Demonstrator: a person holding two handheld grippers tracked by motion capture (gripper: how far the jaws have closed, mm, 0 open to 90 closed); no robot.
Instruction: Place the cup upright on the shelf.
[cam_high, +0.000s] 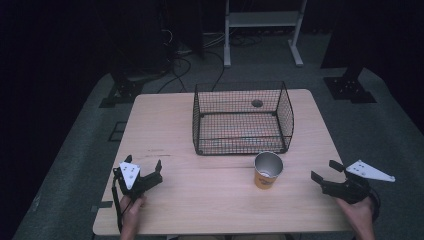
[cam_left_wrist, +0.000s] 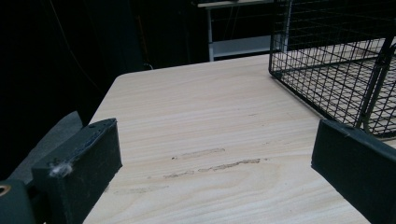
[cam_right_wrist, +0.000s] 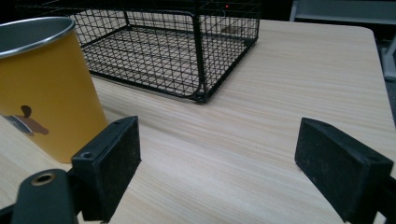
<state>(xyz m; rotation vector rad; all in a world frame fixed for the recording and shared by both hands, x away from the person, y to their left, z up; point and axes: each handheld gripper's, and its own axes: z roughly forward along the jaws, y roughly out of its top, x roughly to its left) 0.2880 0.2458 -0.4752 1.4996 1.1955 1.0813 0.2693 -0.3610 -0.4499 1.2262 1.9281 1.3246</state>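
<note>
A yellow cup (cam_high: 267, 171) with a silver rim and inside stands upright on the wooden table (cam_high: 165, 125), just in front of a black wire basket (cam_high: 242, 119). My left gripper (cam_high: 144, 166) rests open near the table's front left, with bare wood between its jaws (cam_left_wrist: 215, 158). Near the front right edge my right gripper (cam_high: 326, 170) is open too, to the right of the cup and apart from it. In the right gripper view the cup (cam_right_wrist: 44, 88) stands left of the jaws, and nothing lies between them (cam_right_wrist: 217, 163). The basket (cam_right_wrist: 154, 46) sits beyond.
The basket (cam_left_wrist: 341, 60) looks empty and fills the middle back of the table. A round hole (cam_high: 257, 103) in the tabletop shows behind it. Beyond the table are a white metal stand (cam_high: 262, 25), cables and dark stand bases on grey floor.
</note>
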